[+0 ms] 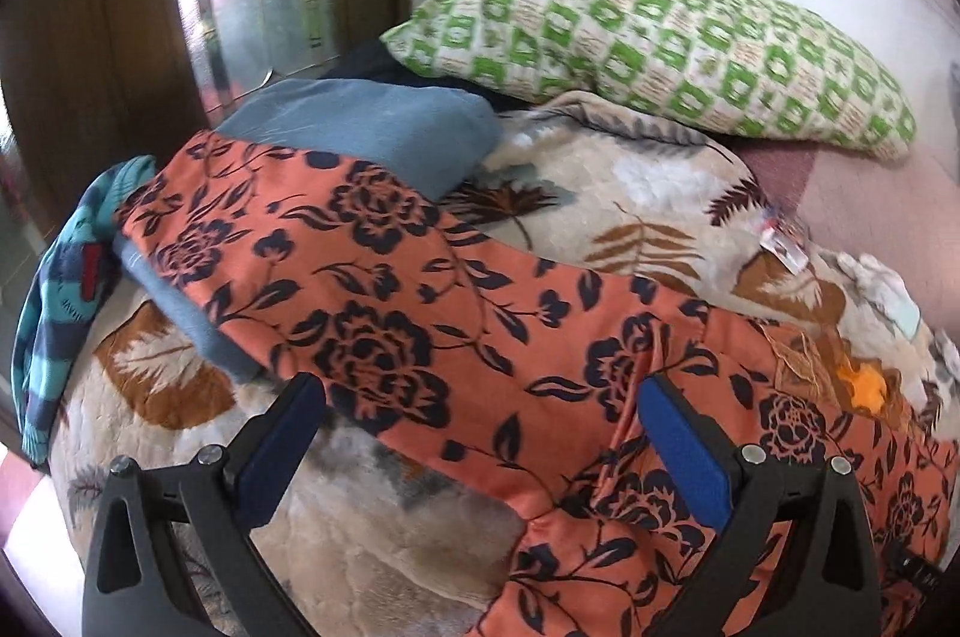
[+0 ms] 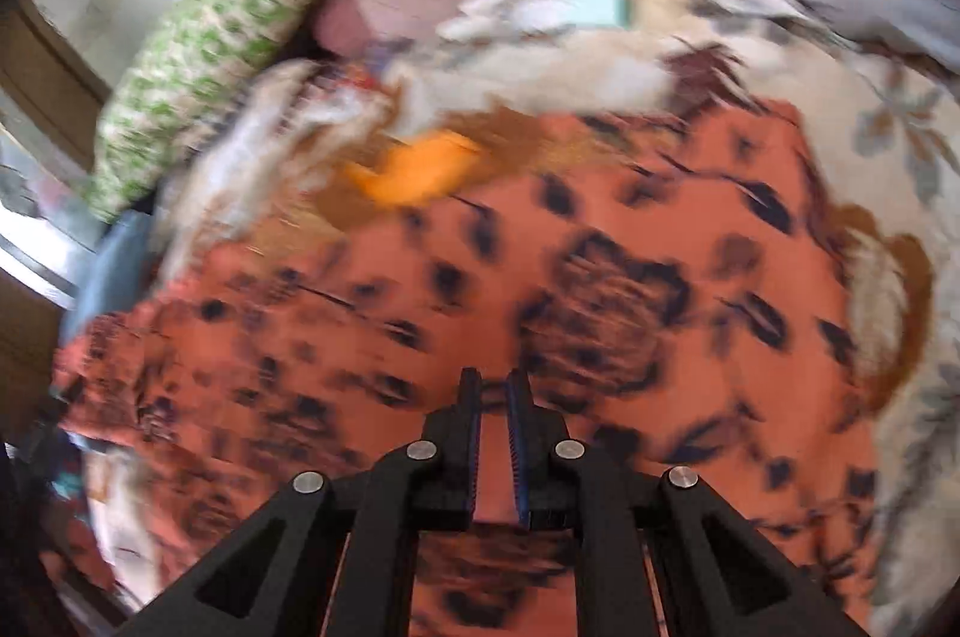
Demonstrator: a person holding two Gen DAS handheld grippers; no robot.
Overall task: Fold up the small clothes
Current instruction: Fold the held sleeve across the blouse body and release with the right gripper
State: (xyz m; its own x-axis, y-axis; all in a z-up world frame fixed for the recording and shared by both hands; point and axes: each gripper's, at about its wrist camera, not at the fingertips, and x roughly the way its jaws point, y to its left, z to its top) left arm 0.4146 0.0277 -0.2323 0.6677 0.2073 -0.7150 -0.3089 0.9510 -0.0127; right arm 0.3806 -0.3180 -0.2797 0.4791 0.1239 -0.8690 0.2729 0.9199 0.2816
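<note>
An orange garment with dark navy flowers (image 1: 420,289) lies spread across a floral blanket on a bed. My left gripper (image 1: 480,397) is open, its blue-padded fingers (image 1: 684,451) straddling the garment's near edge just above it. In the blurred right wrist view the same orange garment (image 2: 600,277) fills the frame. My right gripper (image 2: 493,385) has its jaws nearly together with orange cloth showing in the narrow gap; whether it pinches the cloth I cannot tell.
A folded blue-grey garment (image 1: 372,127) lies partly under the orange one. A striped teal garment (image 1: 66,277) hangs at the bed's left edge. A green-patterned pillow (image 1: 660,49) sits at the back. The cream leaf-print blanket (image 1: 630,217) covers the bed. An orange patch (image 1: 864,385) shows at right.
</note>
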